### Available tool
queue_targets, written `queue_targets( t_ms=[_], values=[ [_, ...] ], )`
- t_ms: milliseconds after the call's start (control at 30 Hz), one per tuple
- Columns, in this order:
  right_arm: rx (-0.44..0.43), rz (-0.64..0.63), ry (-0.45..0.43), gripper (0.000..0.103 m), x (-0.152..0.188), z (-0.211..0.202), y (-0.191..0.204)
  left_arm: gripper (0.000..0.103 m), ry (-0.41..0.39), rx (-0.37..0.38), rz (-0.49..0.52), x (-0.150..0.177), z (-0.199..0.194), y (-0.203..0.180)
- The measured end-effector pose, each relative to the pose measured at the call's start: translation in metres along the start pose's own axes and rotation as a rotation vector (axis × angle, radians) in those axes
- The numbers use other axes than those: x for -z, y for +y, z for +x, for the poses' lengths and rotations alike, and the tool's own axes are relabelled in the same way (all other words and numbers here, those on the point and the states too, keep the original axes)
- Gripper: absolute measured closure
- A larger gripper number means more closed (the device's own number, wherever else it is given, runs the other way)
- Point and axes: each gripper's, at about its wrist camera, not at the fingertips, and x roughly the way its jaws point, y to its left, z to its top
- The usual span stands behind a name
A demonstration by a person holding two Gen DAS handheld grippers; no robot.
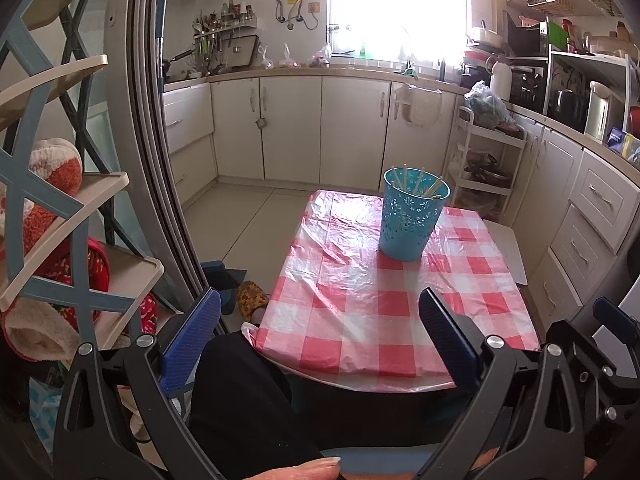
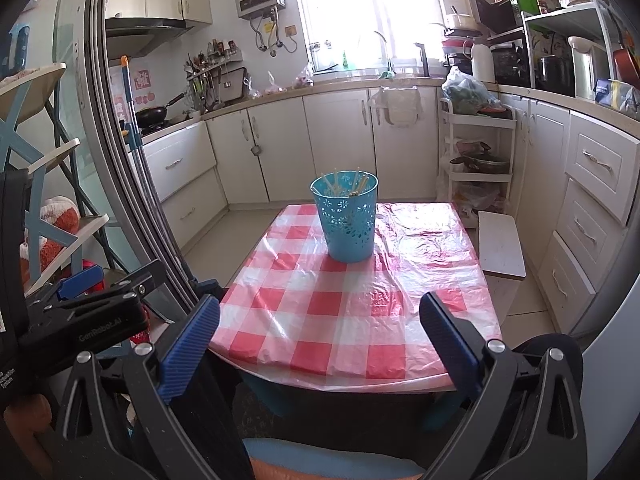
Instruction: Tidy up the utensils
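1. The left hand-held gripper (image 1: 320, 316) and right hand-held gripper (image 2: 320, 316) are both held with jaws spread wide and nothing between them, low at the near edge of the tabletop (image 1: 360, 300).
2. The chopsticks (image 1: 416, 180) are stood upright in the blue cup (image 1: 412, 220), far on the tabletop; the cloth around it is seen bare.
3. By this, the sorting is judged finished or nearly so, with both grippers parked back.
4. A fingertip (image 1: 316, 468) is shown only in the left view; the left gripper's body is seen from outside only in the right view.
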Motion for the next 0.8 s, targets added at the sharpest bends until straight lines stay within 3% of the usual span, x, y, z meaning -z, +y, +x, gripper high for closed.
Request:
queue_targets(
  t_ms=[100,233,300,467,667,800],
  values=[
    [0.0,-0.002,0.002,0.007,0.001,0.001,0.0,0.008,0.014,0.016,-0.002,0.0,0.003,-0.001],
    [0.002,-0.006,0.008,0.007,0.003,0.003,0.0,0.008,0.048,0.144,-0.067,0.002,0.013,0.007],
    [0.006,-0.01,0.009,0.007,0.004,0.005,-0.001,0.008,0.044,0.164,-0.098,0.004,0.017,0.012],
    [0.038,-0.02,0.01,0.007,0.002,0.018,-0.009,0.008,0.006,0.088,-0.005,0.002,0.03,0.006],
    [0.1,-0.026,0.086,0.007,-0.004,0.076,-0.033,0.008,0.179,0.036,0.028,-0.004,0.106,0.001],
    [0.134,-0.032,0.174,0.007,-0.007,0.132,-0.054,0.008,0.24,0.016,0.023,-0.005,0.155,-0.002]
  ],
)
